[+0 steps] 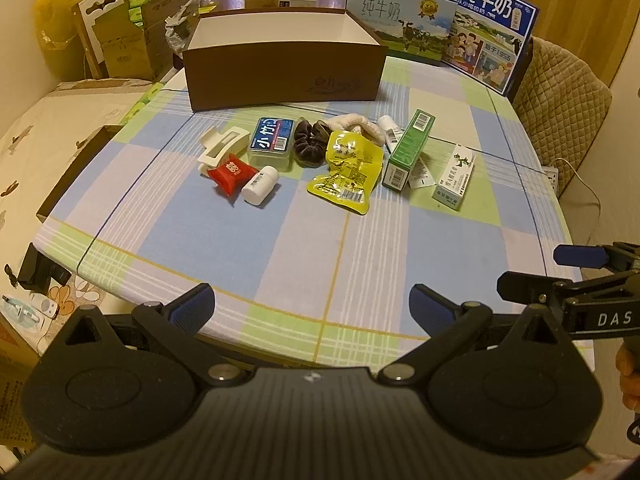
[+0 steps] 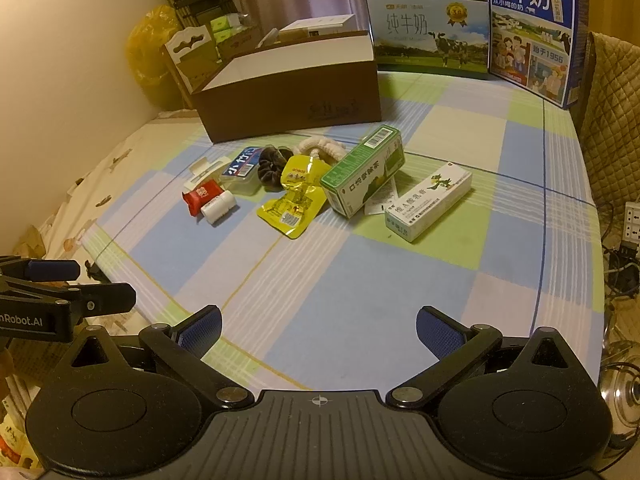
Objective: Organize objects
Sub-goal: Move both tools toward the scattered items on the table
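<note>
An open brown box (image 1: pixel 284 76) (image 2: pixel 292 92) stands at the back of the checked table. In front of it lies a row of small items: a white clip (image 1: pixel 222 146), a red packet (image 1: pixel 230 174) (image 2: pixel 200 196), a white bottle (image 1: pixel 260 186) (image 2: pixel 218 206), a blue-labelled clear case (image 1: pixel 272 142) (image 2: pixel 242 168), a dark scrunchie (image 1: pixel 310 144) (image 2: pixel 272 168), a yellow pouch (image 1: pixel 348 170) (image 2: pixel 296 200), a green carton (image 1: pixel 408 148) (image 2: pixel 362 176) and a white carton (image 1: pixel 454 178) (image 2: pixel 430 202). My left gripper (image 1: pixel 312 306) and right gripper (image 2: pixel 318 326) are open and empty above the table's near edge.
Two milk cartons (image 1: pixel 400 24) (image 1: pixel 494 32) (image 2: pixel 428 32) (image 2: pixel 536 36) stand at the back right. A padded chair (image 1: pixel 560 92) is at the right. Cardboard boxes (image 1: pixel 120 36) and a yellow bag (image 1: pixel 56 20) stand at the left.
</note>
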The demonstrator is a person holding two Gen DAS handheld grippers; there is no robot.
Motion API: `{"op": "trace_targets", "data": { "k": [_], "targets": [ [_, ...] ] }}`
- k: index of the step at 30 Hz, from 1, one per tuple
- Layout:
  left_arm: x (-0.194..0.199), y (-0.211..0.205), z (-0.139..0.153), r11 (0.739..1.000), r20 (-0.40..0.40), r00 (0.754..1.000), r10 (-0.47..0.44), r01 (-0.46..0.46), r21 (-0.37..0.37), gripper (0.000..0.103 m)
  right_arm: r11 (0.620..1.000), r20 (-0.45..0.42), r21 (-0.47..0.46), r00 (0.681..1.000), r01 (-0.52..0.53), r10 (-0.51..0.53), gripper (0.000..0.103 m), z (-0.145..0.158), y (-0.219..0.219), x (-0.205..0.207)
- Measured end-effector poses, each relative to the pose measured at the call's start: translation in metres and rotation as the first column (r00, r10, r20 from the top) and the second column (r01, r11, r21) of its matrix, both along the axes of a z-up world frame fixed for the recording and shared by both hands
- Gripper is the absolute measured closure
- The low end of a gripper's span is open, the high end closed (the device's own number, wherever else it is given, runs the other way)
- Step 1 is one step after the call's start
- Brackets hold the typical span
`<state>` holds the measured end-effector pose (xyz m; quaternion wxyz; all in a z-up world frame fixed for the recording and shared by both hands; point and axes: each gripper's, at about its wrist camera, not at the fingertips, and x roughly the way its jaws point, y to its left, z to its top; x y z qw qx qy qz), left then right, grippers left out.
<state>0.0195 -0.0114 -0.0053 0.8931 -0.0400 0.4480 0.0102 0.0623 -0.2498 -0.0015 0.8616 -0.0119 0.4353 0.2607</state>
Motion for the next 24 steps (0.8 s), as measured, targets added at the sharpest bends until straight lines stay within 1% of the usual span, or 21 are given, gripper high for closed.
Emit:
{"op": "trace_targets", "data": {
  "k": [10, 19, 24],
  "targets": [
    [0.008, 0.008, -0.002, 0.998, 0.005, 0.998, 0.055, -0.055, 0.02, 0.001, 1.0, 0.044, -0.026, 0.999, -0.003, 0.004, 0.002, -0.001, -0.003, 0.015],
    [0.022, 0.029, -0.01, 0.993, 0.004, 0.993, 0.116, -0.116, 0.032, 0.001, 0.997, 0.033, -0.035, 0.997, 0.071, -0.07, 0.002, -0.012, -0.007, 0.047],
    [0.039, 0.043, -0.019, 0.99, 0.002, 0.991, 0.136, -0.136, 0.041, 0.001, 0.995, 0.031, -0.045, 0.995, 0.094, -0.093, 0.002, -0.018, -0.007, 0.063]
  ]
}}
